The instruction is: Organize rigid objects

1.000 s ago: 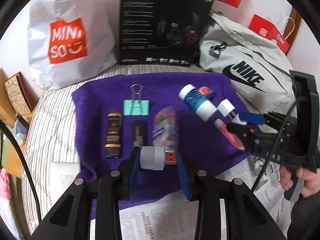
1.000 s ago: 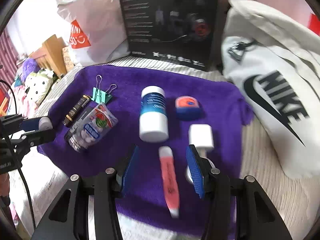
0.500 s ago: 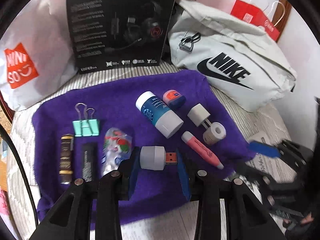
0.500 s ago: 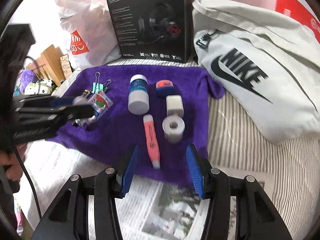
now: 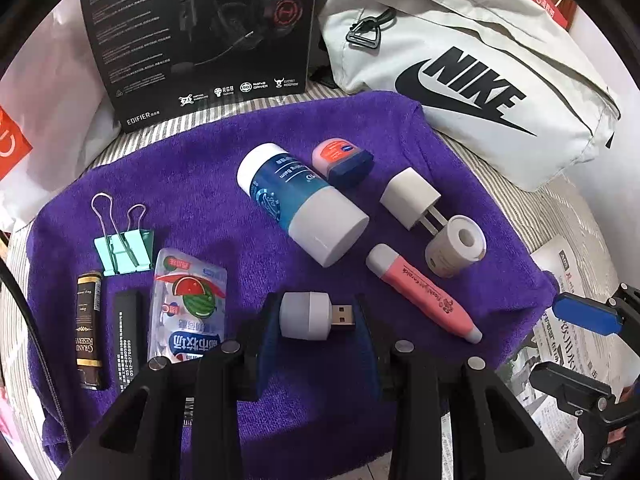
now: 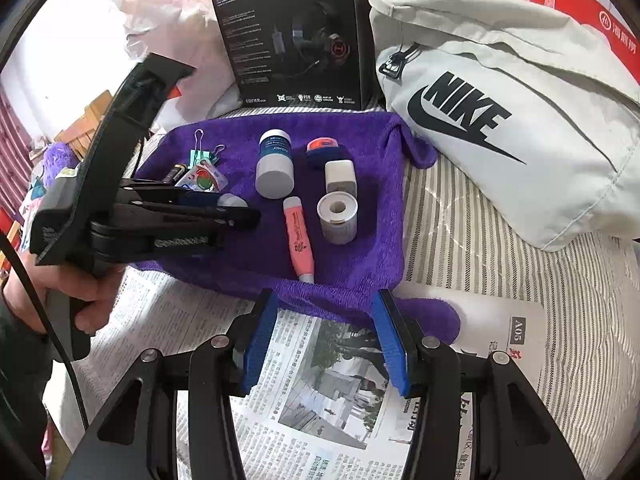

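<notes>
The left claw is clamped on a little USB plug light, above the purple towel. It probably needs a free spot there next. The right claw is apart, holding nothing.

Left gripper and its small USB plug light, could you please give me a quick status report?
Left gripper shut on small white USB plug light, above purple towel. Right gripper open, empty, over newspaper. Nothing in the way.

Big NIKE logo on the white bag, EDIFIER and HECATE on the black headset box, GRAND RESERVE on the little dark tube, A05 on the newspaper.
</notes>
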Tool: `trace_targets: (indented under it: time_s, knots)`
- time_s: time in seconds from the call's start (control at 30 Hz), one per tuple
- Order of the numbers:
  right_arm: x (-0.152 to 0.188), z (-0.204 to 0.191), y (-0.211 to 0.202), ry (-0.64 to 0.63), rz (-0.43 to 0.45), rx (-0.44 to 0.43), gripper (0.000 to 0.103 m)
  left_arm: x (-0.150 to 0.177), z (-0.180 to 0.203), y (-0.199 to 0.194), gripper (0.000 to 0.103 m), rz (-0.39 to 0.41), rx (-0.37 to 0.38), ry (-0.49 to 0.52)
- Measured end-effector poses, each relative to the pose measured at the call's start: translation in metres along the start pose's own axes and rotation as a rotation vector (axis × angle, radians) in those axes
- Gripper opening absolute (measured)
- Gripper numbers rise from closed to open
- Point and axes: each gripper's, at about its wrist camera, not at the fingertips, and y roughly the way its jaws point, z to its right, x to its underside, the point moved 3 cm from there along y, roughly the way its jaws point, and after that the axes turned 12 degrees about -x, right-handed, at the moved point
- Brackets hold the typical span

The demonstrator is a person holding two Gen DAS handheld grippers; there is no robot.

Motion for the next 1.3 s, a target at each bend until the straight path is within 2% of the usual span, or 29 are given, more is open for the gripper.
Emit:
trace_targets:
  time_s: [0.23,0.3,0.47,0.6,0.73,0.77,0.83,0.9,0.97,1.07,1.17,1.2,1.3]
  knots:
    - [0.000,0.002,0.002,0.030,0.006,-0.019,0.050,0.004,0.002,-0.004,0.035,0.020,-0.015,0.023]
    - [0.002,0.003,0.002,0.039,0.000,-0.023,0.050,0.005,0.004,-0.005,0.044,0.023,-0.005,0.029]
    - [0.010,0.005,-0.005,0.052,-0.002,-0.028,0.050,0.014,0.011,-0.010,0.053,0.035,-0.005,0.042]
    - [0.017,0.005,-0.019,0.068,0.023,-0.043,0.058,0.018,0.006,-0.013,0.053,0.018,0.038,-0.006]
    - [0.023,0.003,-0.031,0.074,0.038,-0.036,0.059,0.024,0.003,-0.026,0.053,0.023,0.037,-0.032]
    - [0.025,0.002,-0.033,0.076,0.037,-0.033,0.062,0.026,0.002,-0.033,0.055,0.027,0.041,-0.038]
    - [0.028,0.001,-0.037,0.079,0.040,-0.022,0.065,0.031,-0.001,-0.043,0.064,0.033,0.040,-0.052]
    - [0.030,-0.001,-0.042,0.079,0.044,-0.012,0.066,0.035,-0.006,-0.054,0.081,0.041,0.020,-0.070]
    - [0.032,-0.004,-0.047,0.084,0.043,0.000,0.070,0.041,-0.010,-0.068,0.081,0.059,0.016,-0.081]
    - [0.035,-0.012,-0.054,0.090,0.050,0.004,0.081,0.052,-0.018,-0.087,0.090,0.079,0.028,-0.125]
    - [0.036,-0.021,-0.060,0.095,0.061,-0.005,0.086,0.064,-0.028,-0.107,0.091,0.093,0.045,-0.188]
    - [0.036,-0.024,-0.061,0.098,0.062,-0.003,0.092,0.068,-0.031,-0.113,0.093,0.092,0.034,-0.201]
    - [0.038,-0.033,-0.067,0.112,0.089,0.018,0.097,0.079,-0.041,-0.128,0.094,0.103,-0.020,-0.252]
